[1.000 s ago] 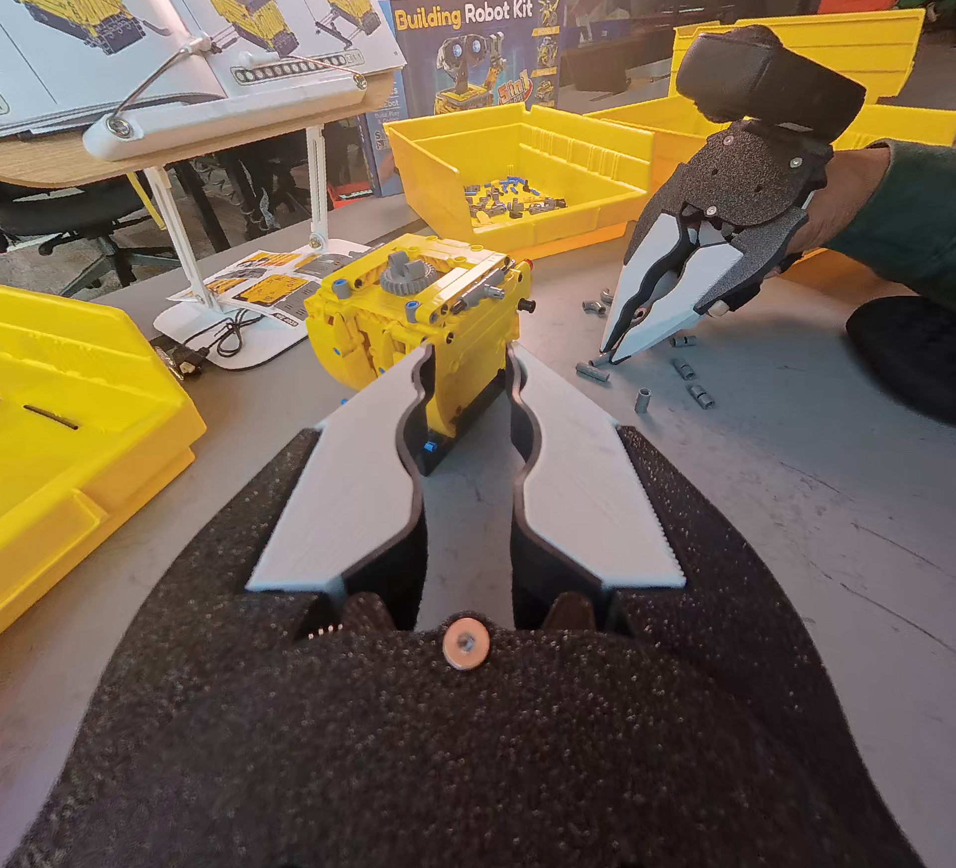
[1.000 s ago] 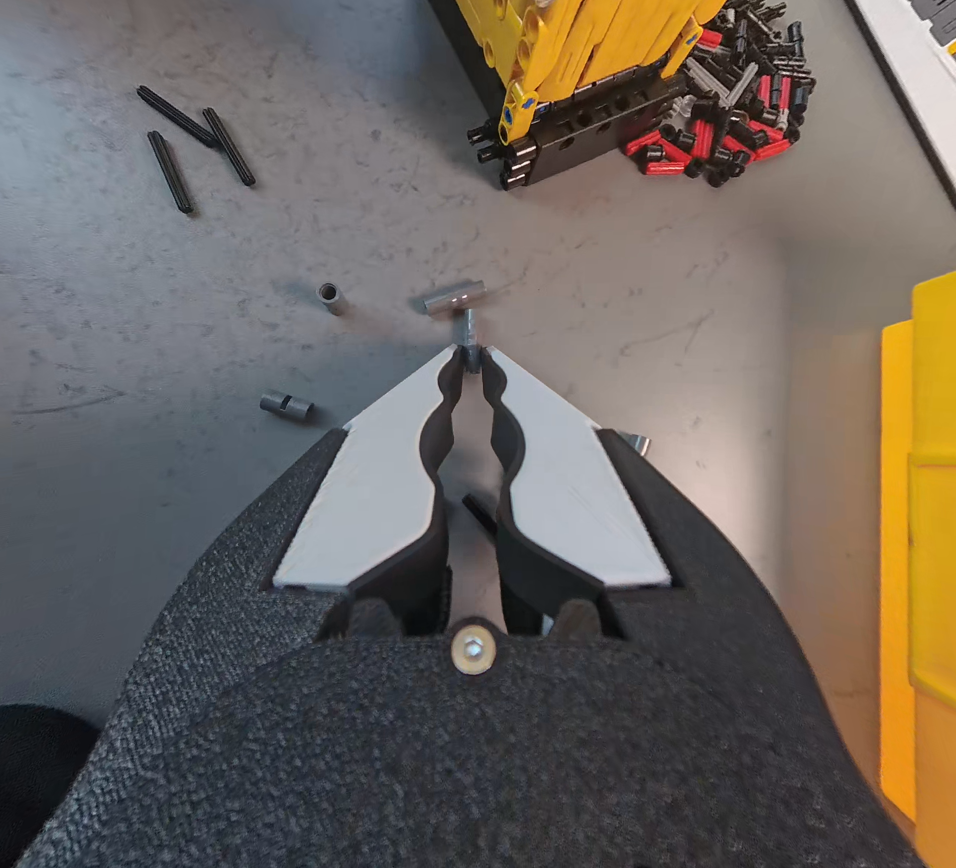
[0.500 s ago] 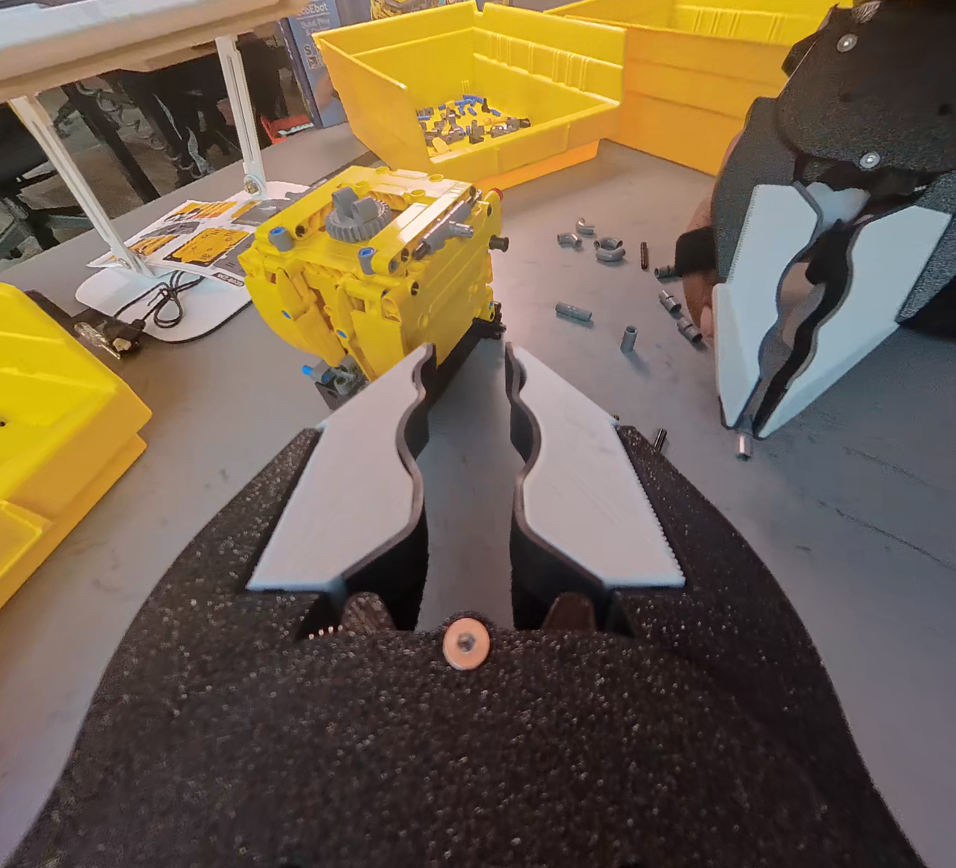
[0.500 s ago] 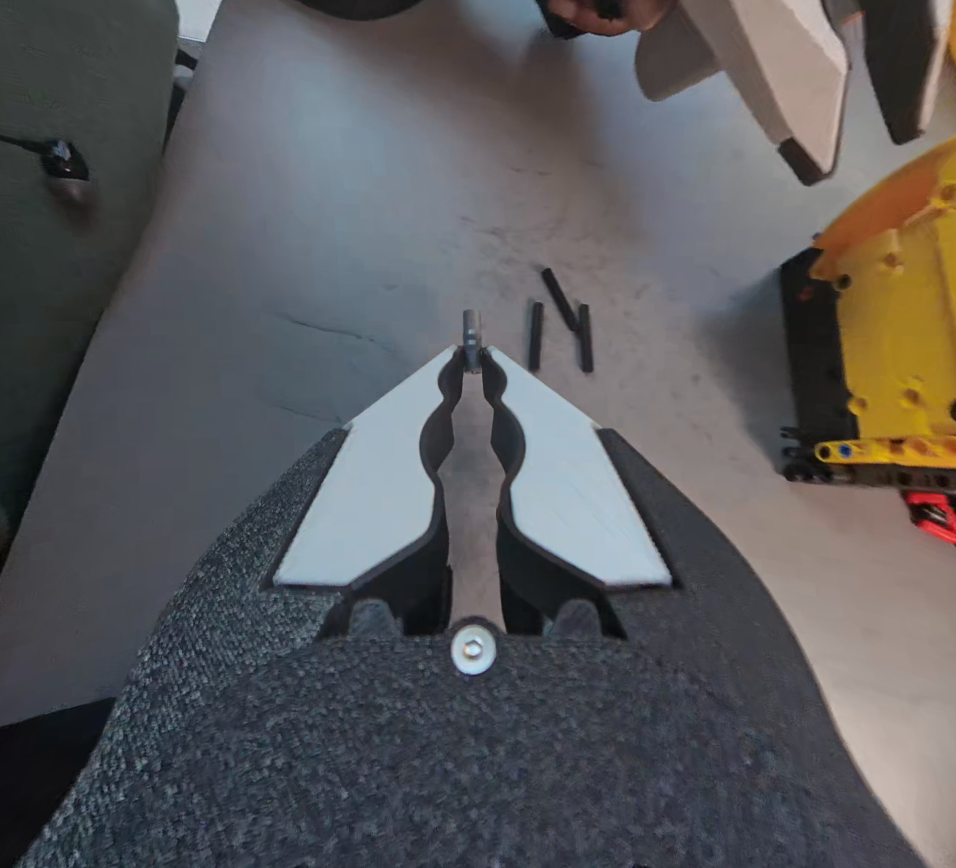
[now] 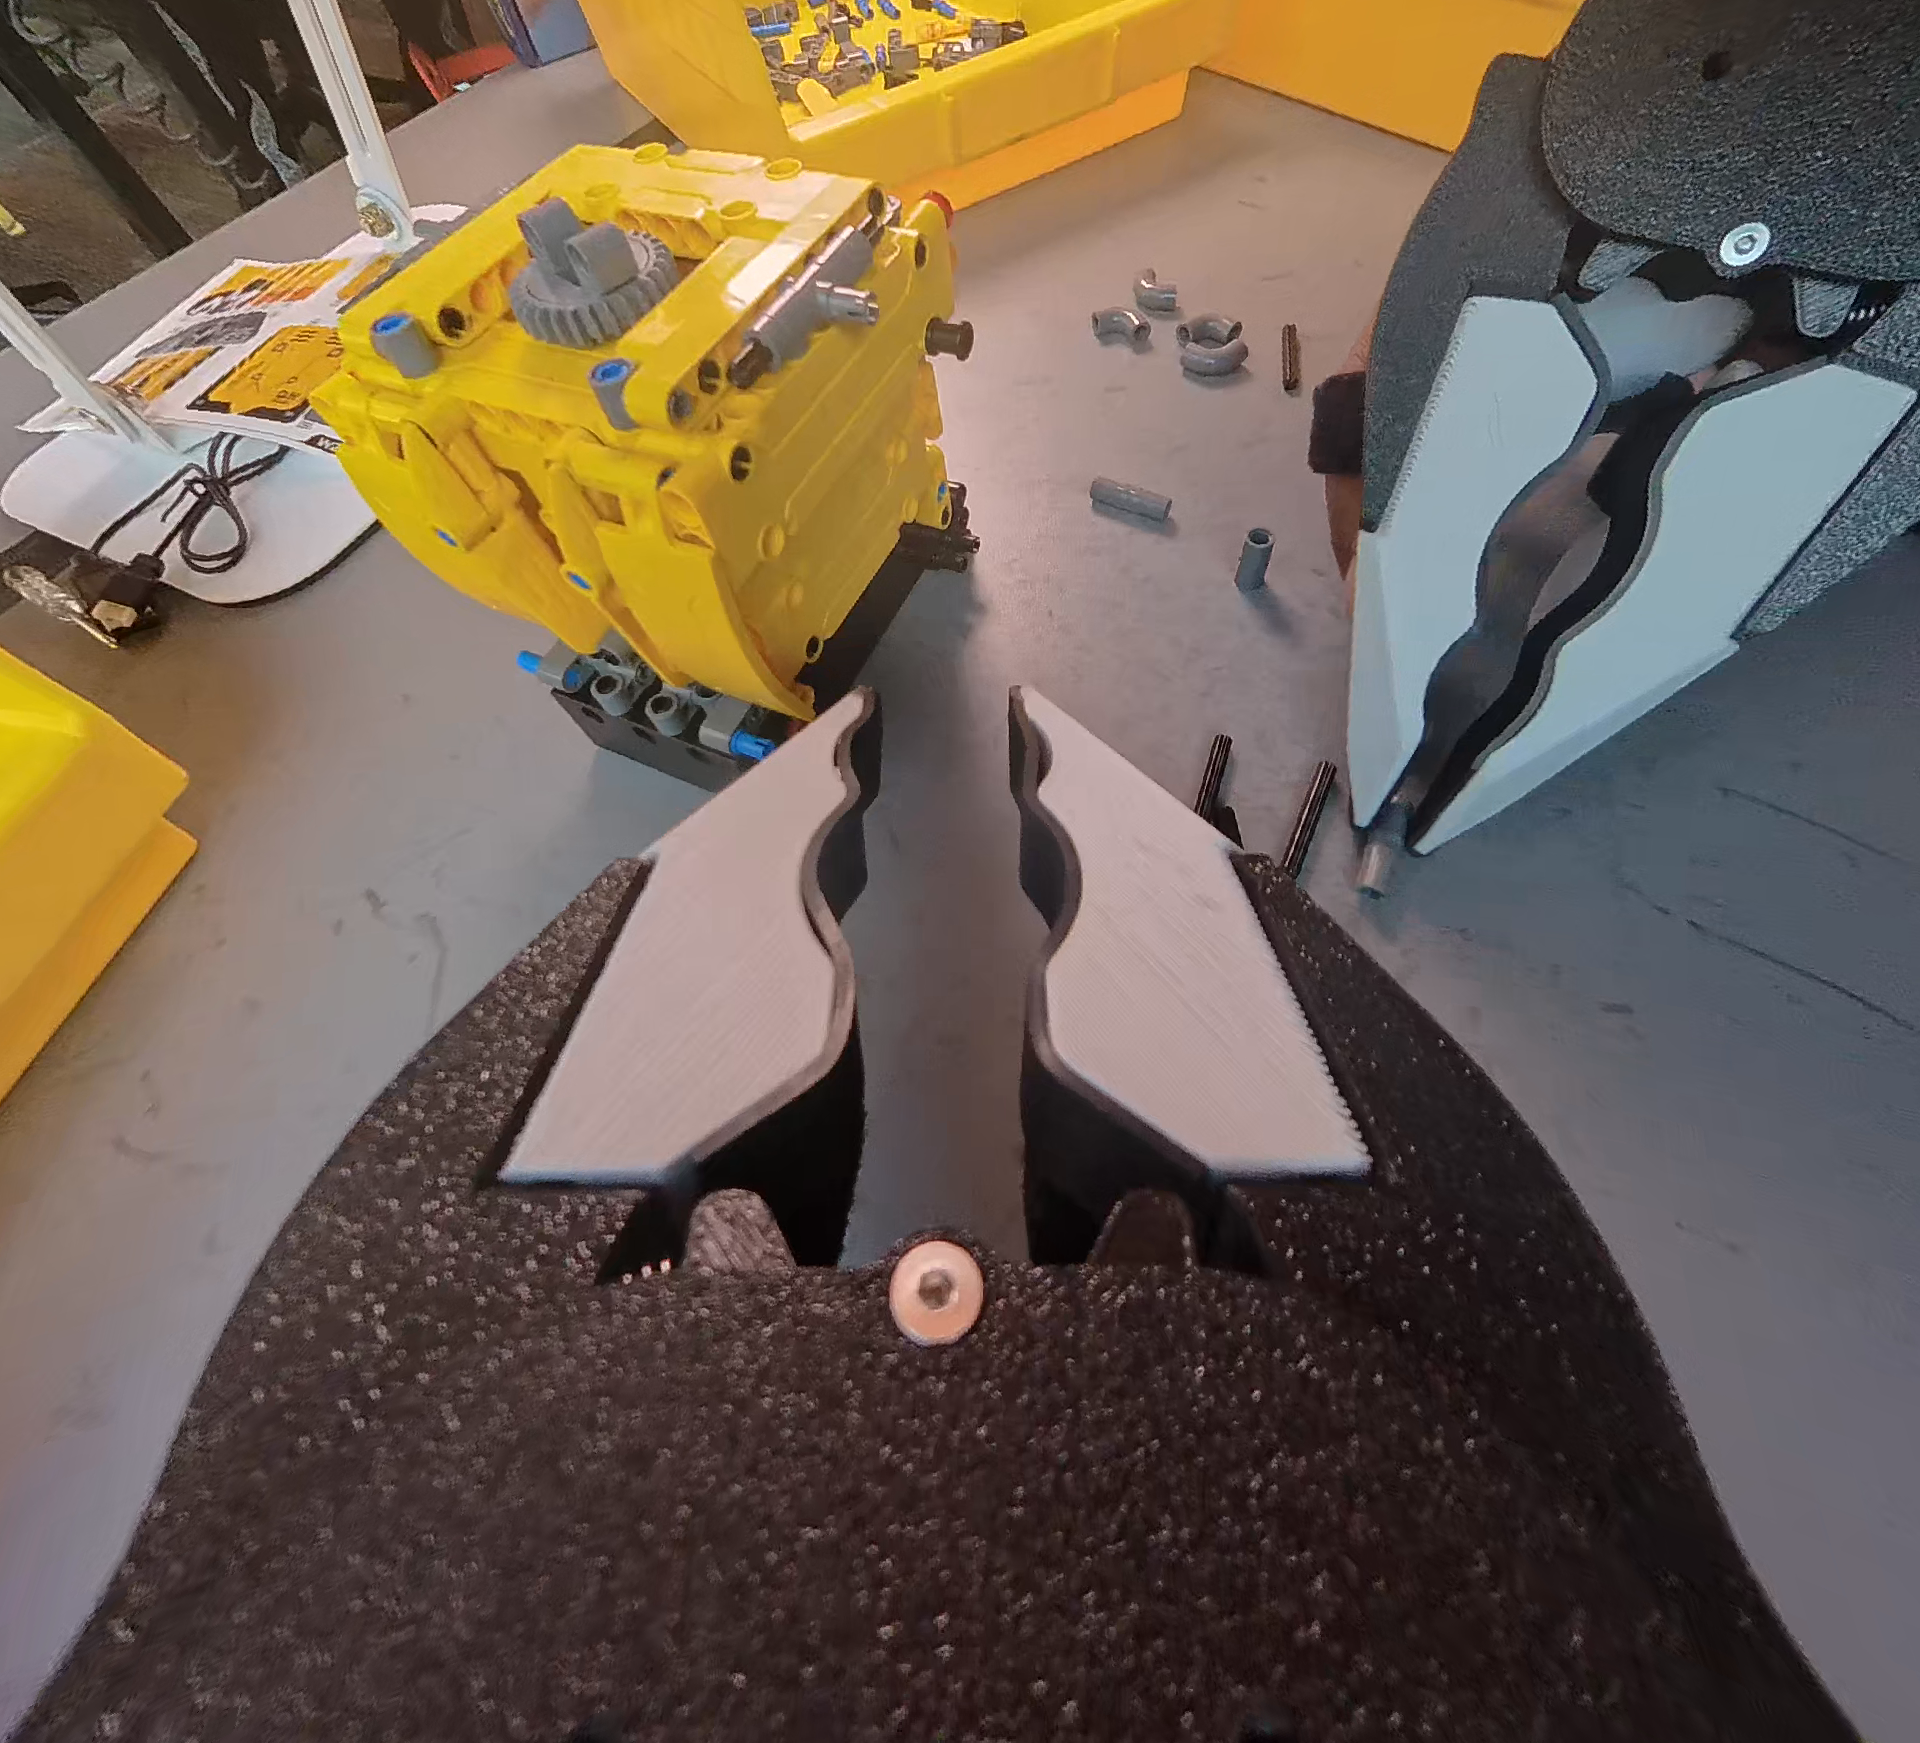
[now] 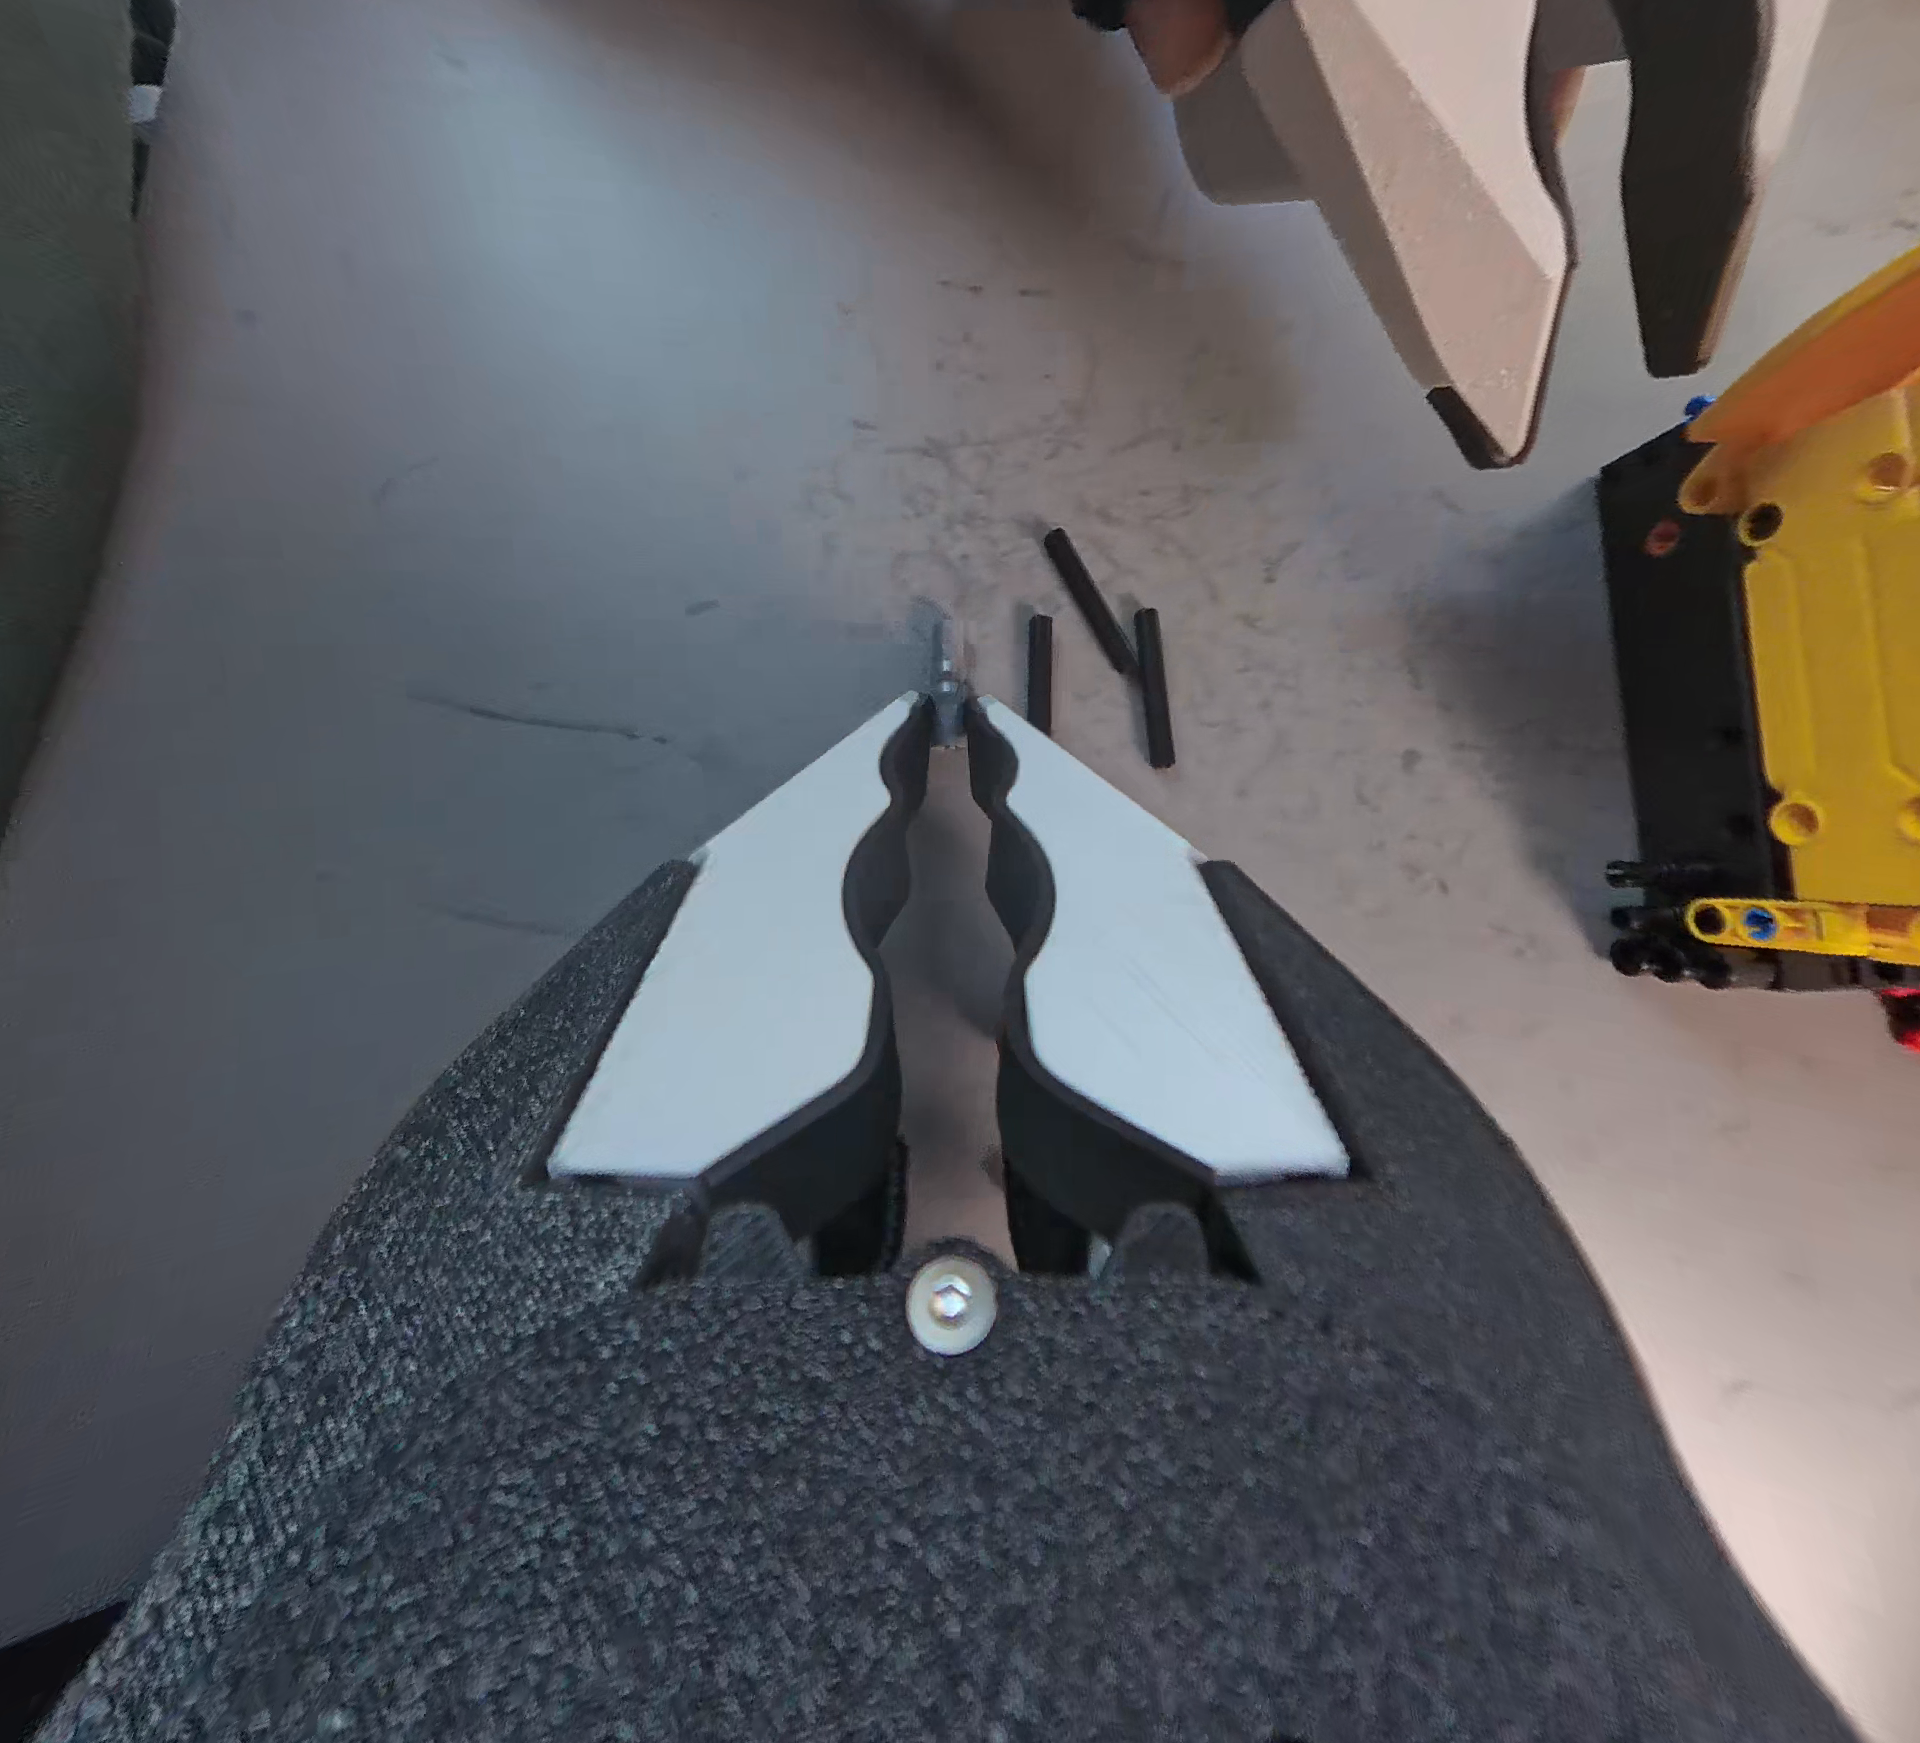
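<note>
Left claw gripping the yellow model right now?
No: the left claw is open and empty, its tips just short of the yellow brick model.

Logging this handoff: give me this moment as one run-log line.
left gripper: open, empty, beside yellow brick model | right gripper: shut on small grey pin | three black axles: on table

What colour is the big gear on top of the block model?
Grey. The gear shows best in the left wrist view.

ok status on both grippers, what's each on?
Left gripper open, empty, beside yellow brick model. Right gripper shut on small grey pin. Three black axles loose on table beside it.
</note>
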Demonstrator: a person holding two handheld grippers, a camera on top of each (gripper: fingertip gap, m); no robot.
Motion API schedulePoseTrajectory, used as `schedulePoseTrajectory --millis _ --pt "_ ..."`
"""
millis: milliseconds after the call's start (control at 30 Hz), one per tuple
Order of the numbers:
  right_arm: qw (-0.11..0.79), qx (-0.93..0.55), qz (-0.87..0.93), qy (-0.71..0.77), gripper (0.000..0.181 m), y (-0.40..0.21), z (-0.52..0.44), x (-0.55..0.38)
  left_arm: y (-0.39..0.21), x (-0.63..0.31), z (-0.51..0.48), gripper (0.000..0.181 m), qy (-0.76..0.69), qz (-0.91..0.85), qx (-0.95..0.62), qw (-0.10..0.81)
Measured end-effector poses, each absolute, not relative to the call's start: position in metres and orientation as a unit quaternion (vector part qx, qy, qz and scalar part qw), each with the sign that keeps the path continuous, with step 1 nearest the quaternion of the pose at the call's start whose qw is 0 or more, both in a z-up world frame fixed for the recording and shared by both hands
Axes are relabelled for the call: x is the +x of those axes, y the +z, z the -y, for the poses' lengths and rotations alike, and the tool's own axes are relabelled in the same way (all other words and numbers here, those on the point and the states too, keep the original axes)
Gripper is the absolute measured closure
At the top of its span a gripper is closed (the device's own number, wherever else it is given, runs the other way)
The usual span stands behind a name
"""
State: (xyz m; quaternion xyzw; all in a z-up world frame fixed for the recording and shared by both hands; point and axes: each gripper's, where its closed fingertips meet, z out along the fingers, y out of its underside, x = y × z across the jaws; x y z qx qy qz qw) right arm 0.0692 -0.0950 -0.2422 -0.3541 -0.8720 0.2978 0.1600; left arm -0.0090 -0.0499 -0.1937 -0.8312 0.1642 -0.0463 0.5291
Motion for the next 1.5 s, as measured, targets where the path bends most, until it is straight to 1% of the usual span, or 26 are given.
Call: schedulePoseTrajectory --millis 200,300,567,800,967,1067,1167,1300,1400,1500 --pt "0.215 -0.407 0.845 0.274 0.175 -0.241 0.065 0.046 -0.194 -0.011 0.050 0.158 -0.046 -0.162 -0.834 0.525" --pt "0.227 -0.413 0.840 0.269 0.175 -0.237 0.058 0.047 -0.196 -0.011 0.051 0.157 -0.050 -0.165 -0.837 0.520" --pt "0.220 -0.384 0.840 0.314 0.175 -0.223 0.070 0.059 -0.213 0.008 0.066 0.141 -0.085 -0.244 -0.845 0.467" --pt "0.183 -0.370 0.853 0.320 0.175 -0.232 0.084 0.068 -0.211 0.013 0.076 0.148 -0.094 -0.278 -0.839 0.458" --pt "0.172 -0.372 0.860 0.304 0.174 -0.242 0.091 0.067 -0.221 0.017 0.089 0.149 -0.104 -0.310 -0.845 0.423" --pt "0.173 -0.375 0.857 0.308 0.164 -0.240 0.091 0.066 -0.225 0.013 0.090 0.149 -0.099 -0.308 -0.851 0.413" --pt "0.184 -0.384 0.841 0.333 0.164 -0.227 0.082 0.065 -0.228 0.008 0.088 0.152 -0.094 -0.299 -0.857 0.410" --pt "0.248 -0.410 0.799 0.363 0.164 -0.201 0.051 0.053 -0.233 0.010 0.083 0.161 -0.089 -0.292 -0.859 0.412" --pt "0.279 -0.418 0.787 0.359 0.165 -0.200 0.039 0.047 -0.239 0.008 0.077 0.169 -0.067 -0.291 -0.863 0.407" --pt "0.279 -0.401 0.801 0.346 0.165 -0.209 0.047 0.045 -0.242 0.008 0.076 0.173 -0.053 -0.297 -0.865 0.401"
